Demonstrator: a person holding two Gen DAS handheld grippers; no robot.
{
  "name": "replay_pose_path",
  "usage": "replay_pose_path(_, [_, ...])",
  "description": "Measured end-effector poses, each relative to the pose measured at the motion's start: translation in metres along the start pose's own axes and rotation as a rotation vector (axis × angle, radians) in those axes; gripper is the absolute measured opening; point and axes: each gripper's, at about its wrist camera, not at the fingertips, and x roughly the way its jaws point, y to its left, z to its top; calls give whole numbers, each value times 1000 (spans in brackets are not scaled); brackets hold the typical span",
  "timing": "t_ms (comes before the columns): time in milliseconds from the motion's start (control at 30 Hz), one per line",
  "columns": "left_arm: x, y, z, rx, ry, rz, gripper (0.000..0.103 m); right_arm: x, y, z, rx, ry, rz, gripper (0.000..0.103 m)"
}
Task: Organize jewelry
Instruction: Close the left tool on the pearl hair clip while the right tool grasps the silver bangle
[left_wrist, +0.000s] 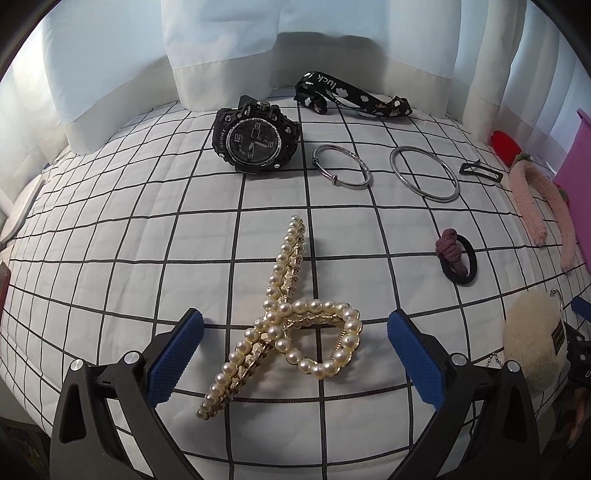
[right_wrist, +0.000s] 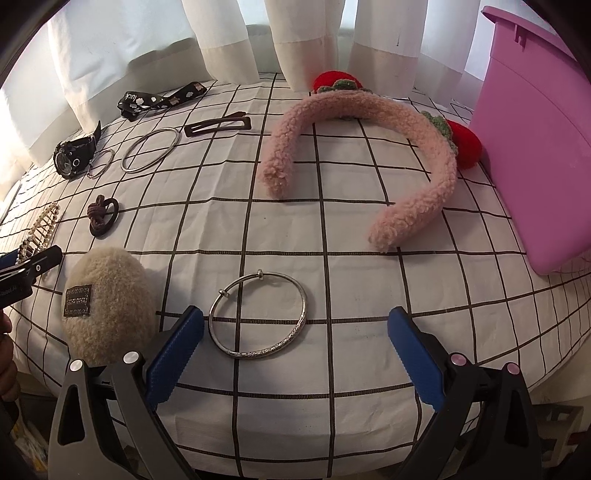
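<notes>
My left gripper (left_wrist: 295, 328) is open, and a pearl hair claw (left_wrist: 291, 325) lies on the checked cloth between its blue pads, untouched. Farther back lie a black sport watch (left_wrist: 255, 138), two silver bangles (left_wrist: 341, 167) (left_wrist: 424, 173) and a black lanyard (left_wrist: 351, 96). My right gripper (right_wrist: 295, 328) is open over the near edge of another silver bangle (right_wrist: 258, 319). A fuzzy pink headband (right_wrist: 369, 155) with red strawberries lies beyond it, beside a pink box (right_wrist: 535, 147).
A beige fluffy pouch (right_wrist: 107, 302) sits left of the right gripper. A knotted hair tie (left_wrist: 456, 256), a dark snap clip (right_wrist: 218, 126) and white curtains (left_wrist: 221, 48) are behind. The checked cloth (right_wrist: 351, 280) ends at the near table edge.
</notes>
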Motion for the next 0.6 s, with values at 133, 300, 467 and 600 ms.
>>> replay_pose_path(133, [1, -1, -1, -18, -33, 10, 98, -2, 0, -4, -1, -37, -1, 95])
replay_pose_path(300, [0, -2, -2, -14, -50, 16, 98, -3, 1, -2, 9, -17, -7, 94])
replay_pose_path(467, [-4, -6, -1, 12, -49, -2, 83, -2, 1, 1, 1, -4, 8, 93])
replay_pose_path(600, [-9, -18, -3, 53, -62, -25, 55, -7, 6, 0, -23, -22, 23, 75])
